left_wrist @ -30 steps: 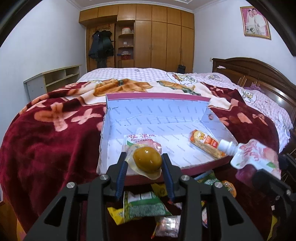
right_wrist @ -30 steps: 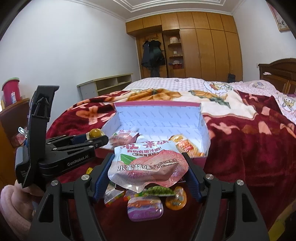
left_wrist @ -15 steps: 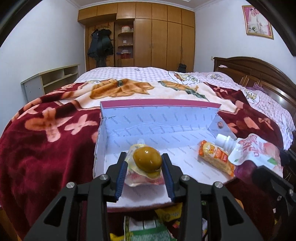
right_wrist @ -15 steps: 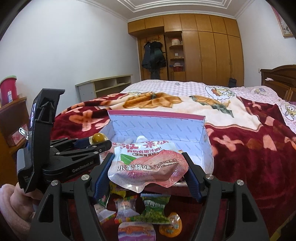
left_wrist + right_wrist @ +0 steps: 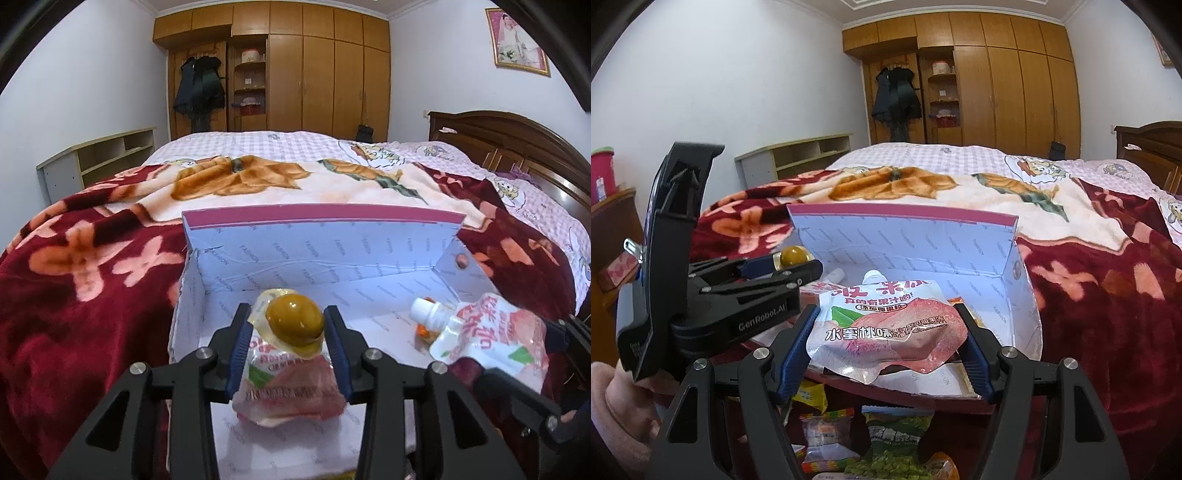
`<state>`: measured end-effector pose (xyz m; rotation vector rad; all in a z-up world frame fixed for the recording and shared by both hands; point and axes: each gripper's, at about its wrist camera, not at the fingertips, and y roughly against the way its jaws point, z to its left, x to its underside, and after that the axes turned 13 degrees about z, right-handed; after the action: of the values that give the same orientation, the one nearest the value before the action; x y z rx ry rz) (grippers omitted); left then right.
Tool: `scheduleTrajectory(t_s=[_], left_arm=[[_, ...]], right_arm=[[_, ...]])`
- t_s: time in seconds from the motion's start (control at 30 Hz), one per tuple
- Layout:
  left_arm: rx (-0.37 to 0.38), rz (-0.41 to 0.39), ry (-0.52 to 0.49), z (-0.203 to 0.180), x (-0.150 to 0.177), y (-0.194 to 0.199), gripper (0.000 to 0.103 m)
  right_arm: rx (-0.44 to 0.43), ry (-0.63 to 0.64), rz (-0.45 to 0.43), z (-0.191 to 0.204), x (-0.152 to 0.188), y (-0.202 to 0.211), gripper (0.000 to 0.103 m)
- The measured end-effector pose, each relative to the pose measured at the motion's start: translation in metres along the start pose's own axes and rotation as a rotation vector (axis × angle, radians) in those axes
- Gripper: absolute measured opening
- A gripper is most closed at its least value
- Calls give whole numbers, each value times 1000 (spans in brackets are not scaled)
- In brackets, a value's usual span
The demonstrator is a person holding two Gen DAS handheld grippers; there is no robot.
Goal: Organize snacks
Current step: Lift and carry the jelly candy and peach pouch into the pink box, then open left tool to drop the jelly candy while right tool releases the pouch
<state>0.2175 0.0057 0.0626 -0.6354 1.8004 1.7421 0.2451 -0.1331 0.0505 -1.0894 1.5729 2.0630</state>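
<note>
An open white box with a pink rim [image 5: 321,216] lies on the bed; it also shows in the right wrist view [image 5: 905,214]. My left gripper [image 5: 288,332] is shut on a packaged brown egg [image 5: 294,322], held over the box's left side above a peach jelly pouch [image 5: 291,384] lying inside. My right gripper [image 5: 888,334] is shut on another peach jelly pouch [image 5: 886,325], held over the box's near right part; that pouch shows in the left wrist view [image 5: 484,339]. An orange snack pack [image 5: 424,330] lies in the box, mostly hidden.
Several loose snack packs [image 5: 886,439] lie on the red floral blanket [image 5: 85,288] in front of the box. A dark wooden headboard [image 5: 517,144] stands at the right, a low shelf unit [image 5: 99,155] at the left, wardrobes [image 5: 325,70] at the back.
Both grippers have moved forward over the box with their snacks still held. The loose packs in front have dropped out of the left wrist view.
</note>
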Motion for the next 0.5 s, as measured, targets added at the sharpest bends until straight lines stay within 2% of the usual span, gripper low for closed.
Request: scheduleTrajectory(t_s=[0.27, 0.4, 0.5], left_arm=[[-19, 61, -1, 4, -6, -30, 44], [-64, 66, 2, 5, -5, -37, 45], [-58, 75, 10, 7, -5, -40, 47]], right_arm=[[-1, 1, 30, 0, -4, -16, 72], [-5, -14, 51, -5, -4, -27, 72], [-6, -22, 66, -7, -4, -34, 72]])
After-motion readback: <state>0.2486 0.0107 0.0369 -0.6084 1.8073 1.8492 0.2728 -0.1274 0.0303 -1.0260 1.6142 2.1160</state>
